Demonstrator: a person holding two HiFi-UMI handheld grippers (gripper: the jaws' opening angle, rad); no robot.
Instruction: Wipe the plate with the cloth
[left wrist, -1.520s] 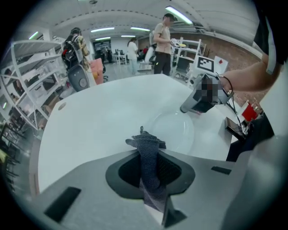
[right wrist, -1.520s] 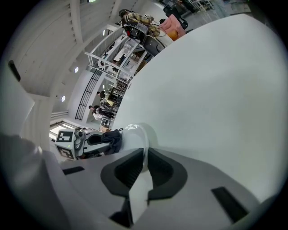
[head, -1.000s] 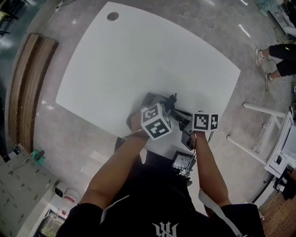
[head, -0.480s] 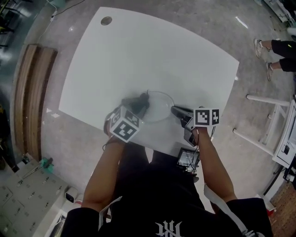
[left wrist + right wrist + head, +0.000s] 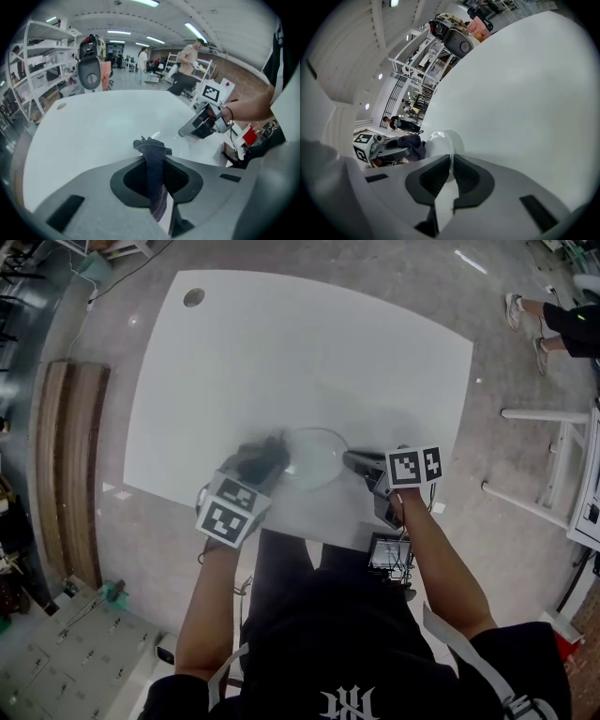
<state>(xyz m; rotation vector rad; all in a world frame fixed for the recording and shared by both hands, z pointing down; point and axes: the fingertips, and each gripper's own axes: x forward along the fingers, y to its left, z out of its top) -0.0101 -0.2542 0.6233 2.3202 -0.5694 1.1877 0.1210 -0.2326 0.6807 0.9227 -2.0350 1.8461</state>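
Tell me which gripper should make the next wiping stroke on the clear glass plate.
The left gripper. It is shut on the dark grey cloth beside the clear glass plate, while the right gripper clamps the plate's opposite edge, probably steadying it.

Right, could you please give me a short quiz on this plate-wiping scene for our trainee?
1. True or false: the left gripper is open and empty.
2. The right gripper clamps: A) a cup, B) the rim of the clear plate, C) a sponge.
3. Fill in: in the head view, the dark cloth is at the plate's ___ edge.
Key: 1 false, shut on the cloth; 2 B; 3 left.
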